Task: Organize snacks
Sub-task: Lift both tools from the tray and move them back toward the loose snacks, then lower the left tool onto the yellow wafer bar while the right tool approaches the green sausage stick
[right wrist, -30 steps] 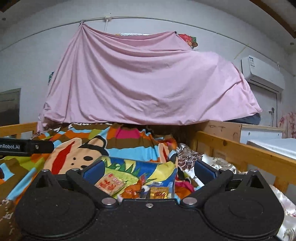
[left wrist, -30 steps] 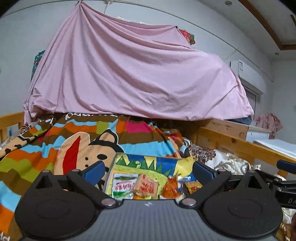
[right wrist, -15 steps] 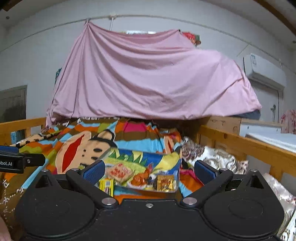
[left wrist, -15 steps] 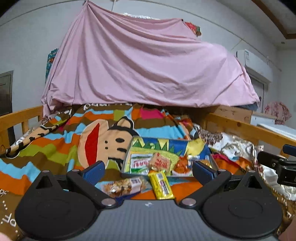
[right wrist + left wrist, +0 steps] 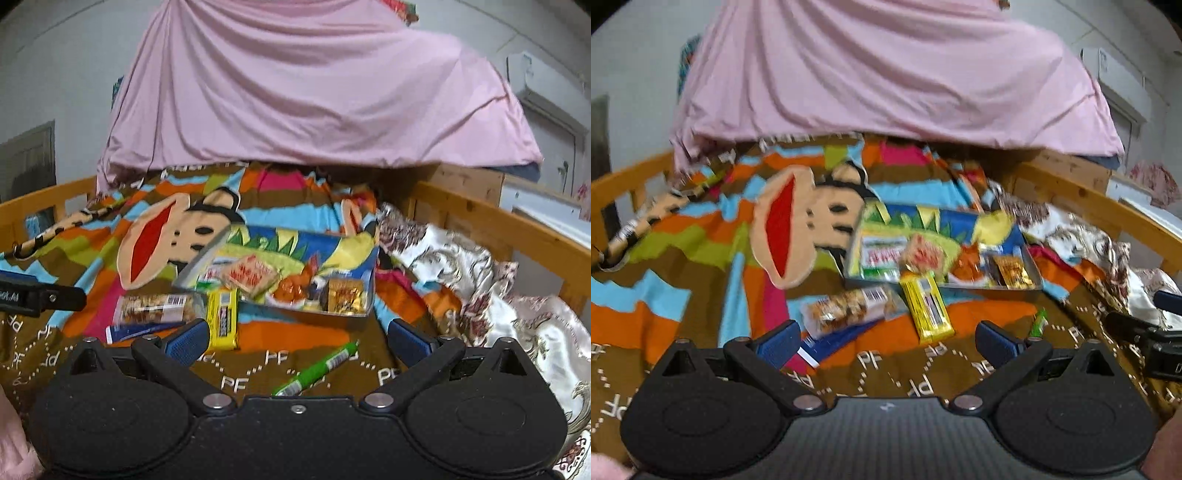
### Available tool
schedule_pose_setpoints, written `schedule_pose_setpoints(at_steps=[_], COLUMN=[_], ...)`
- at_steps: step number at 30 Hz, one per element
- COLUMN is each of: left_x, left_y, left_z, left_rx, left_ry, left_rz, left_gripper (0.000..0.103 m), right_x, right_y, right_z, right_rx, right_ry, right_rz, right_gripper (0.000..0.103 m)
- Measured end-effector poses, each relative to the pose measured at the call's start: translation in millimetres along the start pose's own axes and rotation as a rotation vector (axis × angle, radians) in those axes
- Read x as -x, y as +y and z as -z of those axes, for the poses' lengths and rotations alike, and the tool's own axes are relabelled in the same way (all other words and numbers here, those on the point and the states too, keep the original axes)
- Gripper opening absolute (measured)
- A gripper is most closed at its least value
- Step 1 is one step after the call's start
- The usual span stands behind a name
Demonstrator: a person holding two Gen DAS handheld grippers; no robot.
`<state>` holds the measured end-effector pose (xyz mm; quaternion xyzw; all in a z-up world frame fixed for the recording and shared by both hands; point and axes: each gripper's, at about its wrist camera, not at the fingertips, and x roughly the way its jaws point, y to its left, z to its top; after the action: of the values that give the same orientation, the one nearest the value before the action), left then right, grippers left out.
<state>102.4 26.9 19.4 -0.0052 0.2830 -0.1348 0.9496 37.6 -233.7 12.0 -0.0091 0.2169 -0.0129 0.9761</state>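
A colourful tin tray [image 5: 1032,266] [image 5: 207,254] lies on the bed and holds several snack packets. In front of it lie a yellow bar [image 5: 926,310] [image 5: 221,319], a clear pack of brown biscuits [image 5: 846,309] [image 5: 155,308], a blue packet [image 5: 827,341] [image 5: 136,330] and a green stick pack [image 5: 317,367] [image 5: 1038,323]. My left gripper [image 5: 886,339] is open and empty, held above the blanket short of the yellow bar. My right gripper [image 5: 295,339] is open and empty, above the green stick pack.
A striped cartoon blanket [image 5: 701,258] covers the bed. A pink sheet [image 5: 886,74] hangs behind. Wooden bed rails [image 5: 517,232] run along both sides. A floral quilt [image 5: 480,277] lies at the right. The other gripper shows at each view's edge [image 5: 1145,332] [image 5: 33,295].
Both grippers have tilted down and drawn back, so the loose snacks in front of the tray have come into view. Both stay open and empty.
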Motion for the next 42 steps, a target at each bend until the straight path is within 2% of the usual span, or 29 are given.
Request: schedule_pose_setpoints(at_steps=[6,15,21,27,32,35,42], left_x=[-31.9,-76.5,-99.4,-141.4,-172.0,-186.1,-216.3], left_y=[6.5,3.2,-4.3,-6.3,-14.2,-25.5,-45.1], left_z=[-13.0,-12.3,-16.5,-16.8,-16.3,-15.0,-12.4], left_rx=[-0.023,-0.043,-0.075,0.008,0.066,0.054,0.02], left_ry=[0.111,0.241,0.262,0.309,0.306,0.285,0.283], left_rz=[0.095,0.154,0.16,0.165,0.246,0.276,0.222], left_gripper=[0.103,0.103,0.103,0.103,0.102,0.102,0.1], right_x=[-23.7,-70.0,-95.1,-123.4,-142.8,-152.1,-175.9], right_y=[-7.5,-29.3,-24.8,-16.3,-9.9,-9.9,-20.3], right_z=[-0.1,6.8,9.7,12.1,13.3,15.0,22.9], right_rx=[-0.051,-0.228,-0.231,-0.191,-0.147,-0.154,-0.263], right_ry=[0.133,0.355,0.414,0.43,0.428,0.428,0.456], right_rz=[-0.035,-0.056,-0.089,-0.124,-0.13,-0.115,-0.06], right_gripper=[0.102,0.102,0.102,0.102,0.091,0.084,0.062])
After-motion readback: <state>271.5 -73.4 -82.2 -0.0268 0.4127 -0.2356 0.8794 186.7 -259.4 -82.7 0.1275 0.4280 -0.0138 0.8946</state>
